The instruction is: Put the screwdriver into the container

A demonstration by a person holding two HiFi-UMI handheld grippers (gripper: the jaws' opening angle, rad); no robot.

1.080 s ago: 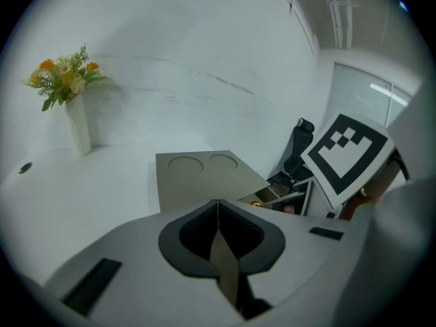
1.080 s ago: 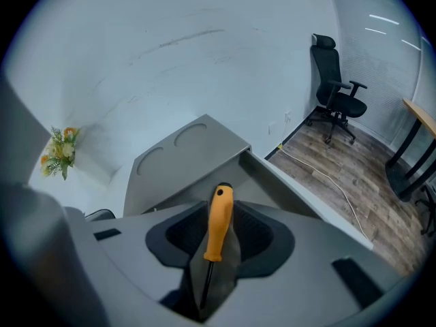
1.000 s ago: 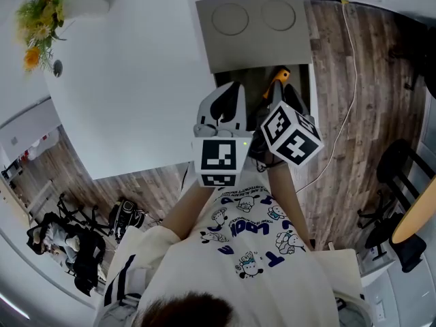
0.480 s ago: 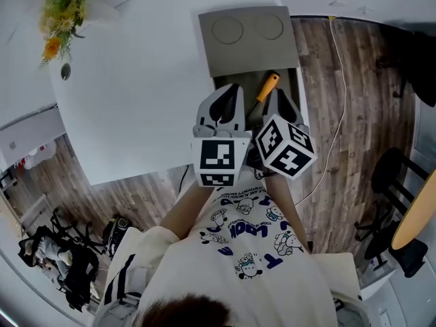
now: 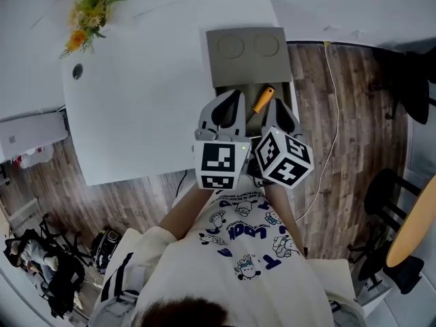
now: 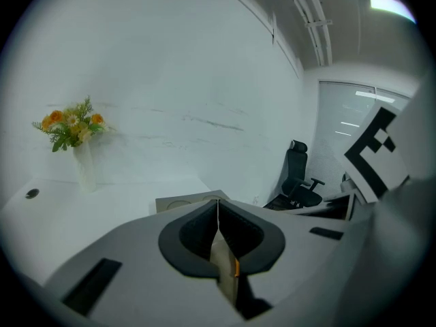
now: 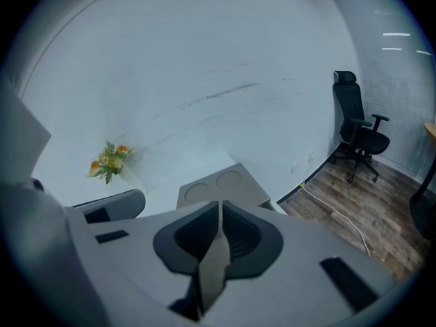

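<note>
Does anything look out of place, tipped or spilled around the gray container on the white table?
Nothing stands out. The screwdriver lies slanted inside the open gray container, the flowers stand upright in their vase on the white table, and nothing looks spilled or damaged.

The orange-handled screwdriver (image 5: 263, 99) is laid in the grey rectangular container (image 5: 248, 63) at the right edge of the white table (image 5: 150, 80); yellow flowers (image 5: 88, 19) are set far left.
</note>
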